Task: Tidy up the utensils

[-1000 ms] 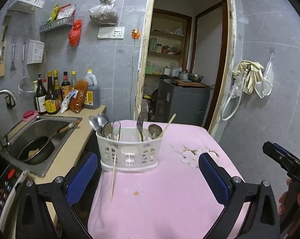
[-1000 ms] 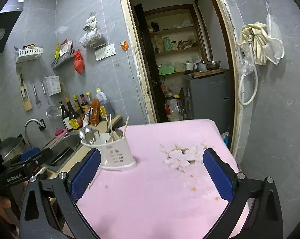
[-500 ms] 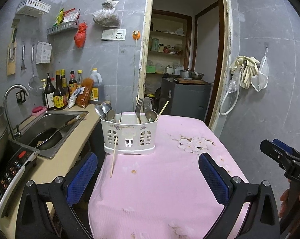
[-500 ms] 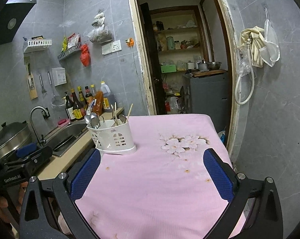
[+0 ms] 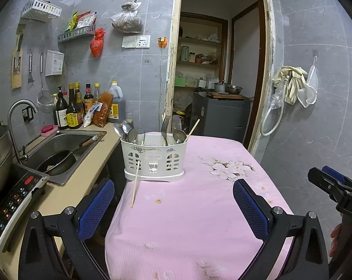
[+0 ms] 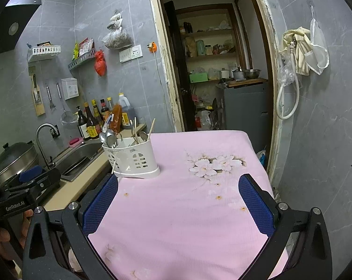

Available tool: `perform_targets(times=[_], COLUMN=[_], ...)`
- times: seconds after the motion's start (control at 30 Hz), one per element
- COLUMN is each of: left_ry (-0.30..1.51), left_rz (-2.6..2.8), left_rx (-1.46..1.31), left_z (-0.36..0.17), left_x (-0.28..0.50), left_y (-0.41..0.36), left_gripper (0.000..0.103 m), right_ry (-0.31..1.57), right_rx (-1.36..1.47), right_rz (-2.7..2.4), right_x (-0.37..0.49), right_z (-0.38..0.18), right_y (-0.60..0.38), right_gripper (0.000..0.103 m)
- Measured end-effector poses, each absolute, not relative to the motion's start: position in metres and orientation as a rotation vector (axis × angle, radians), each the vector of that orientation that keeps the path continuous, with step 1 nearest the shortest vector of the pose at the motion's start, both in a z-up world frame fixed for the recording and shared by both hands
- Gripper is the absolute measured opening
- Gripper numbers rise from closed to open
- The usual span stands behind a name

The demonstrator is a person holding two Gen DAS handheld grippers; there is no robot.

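A white plastic utensil caddy point(image 5: 154, 161) point(image 6: 132, 158) stands on the pink tablecloth point(image 5: 194, 210) point(image 6: 185, 210) at the table's far left corner. Spoons point(image 5: 127, 131), a fork point(image 5: 165, 126) and a chopstick point(image 5: 192, 128) stick up out of it. One loose chopstick point(image 5: 135, 185) leans against its front, tip on the cloth. My left gripper point(image 5: 173, 206) hangs open and empty well in front of the caddy. My right gripper point(image 6: 178, 204) is open and empty too, over the middle of the cloth, with the caddy ahead to its left.
Left of the table runs a counter with a sink point(image 5: 63, 149) holding a dark pan, an induction cooker point(image 5: 11, 206) and sauce bottles point(image 5: 72, 109). An open doorway point(image 5: 218, 74) is behind the table. The right wall point(image 5: 316, 116) carries hanging gloves and a hose.
Both grippers have drawn back and risen from the caddy, so it looks smaller and farther. More of the pink cloth and counter shows. The caddy and leaning chopstick stayed put.
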State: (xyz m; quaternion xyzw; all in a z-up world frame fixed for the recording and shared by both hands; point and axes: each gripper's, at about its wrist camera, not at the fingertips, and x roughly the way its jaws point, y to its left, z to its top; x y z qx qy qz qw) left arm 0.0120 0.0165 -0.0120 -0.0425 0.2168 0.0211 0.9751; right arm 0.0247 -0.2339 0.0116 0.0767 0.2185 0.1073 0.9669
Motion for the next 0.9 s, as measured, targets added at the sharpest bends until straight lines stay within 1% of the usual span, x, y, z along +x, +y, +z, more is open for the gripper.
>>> perform_targets(times=[0.9], left_ry=[0.438], left_rz=[0.045], left_rx=[-0.086], left_z=[-0.0123], left_x=[0.0126], left_y=[0.0156], left_gripper=[0.103], right_ry=[0.453], right_rx=[0.155], right_rz=[0.219], right_x=[0.0268], right_z=[0.0091], right_y=[-0.2316], right_gripper=[0.102])
